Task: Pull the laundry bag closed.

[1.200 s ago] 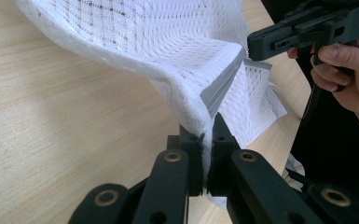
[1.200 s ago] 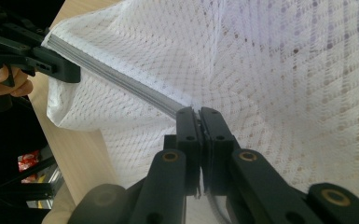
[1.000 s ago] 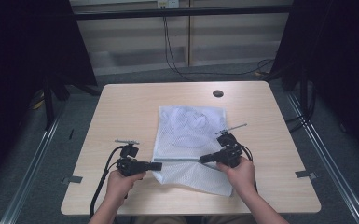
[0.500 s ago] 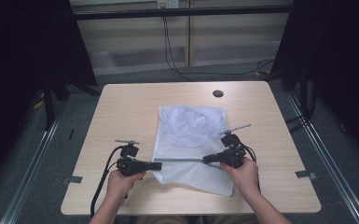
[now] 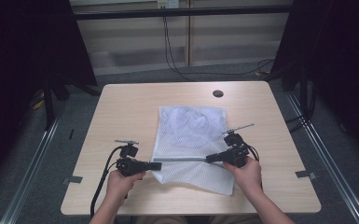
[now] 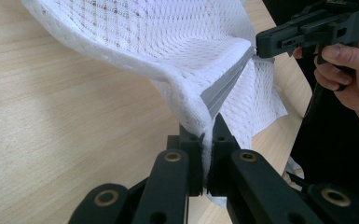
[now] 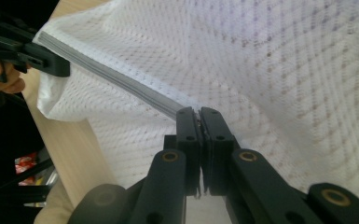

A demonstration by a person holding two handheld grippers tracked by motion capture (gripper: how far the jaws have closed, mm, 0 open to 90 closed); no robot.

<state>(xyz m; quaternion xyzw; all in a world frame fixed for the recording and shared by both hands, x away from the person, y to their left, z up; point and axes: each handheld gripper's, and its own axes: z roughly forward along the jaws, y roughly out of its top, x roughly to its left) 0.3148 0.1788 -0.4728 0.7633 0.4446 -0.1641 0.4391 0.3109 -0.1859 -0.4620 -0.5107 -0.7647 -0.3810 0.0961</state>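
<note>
white mesh laundry bag [image 5: 189, 140], soft and light, sagging between grips
pinching grey zipper [image 5: 182, 159] edge: left gripper [image 5: 155, 165] clamped at bag's corner, right gripper [image 5: 210, 158] clamped on zipper further along.

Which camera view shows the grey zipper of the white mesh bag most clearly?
The right gripper view: the zipper runs long and sharp across the mesh bag, from the right gripper to the left gripper. The left gripper view shows it foreshortened, edge-on. The high view shows a thin grey line.
</note>
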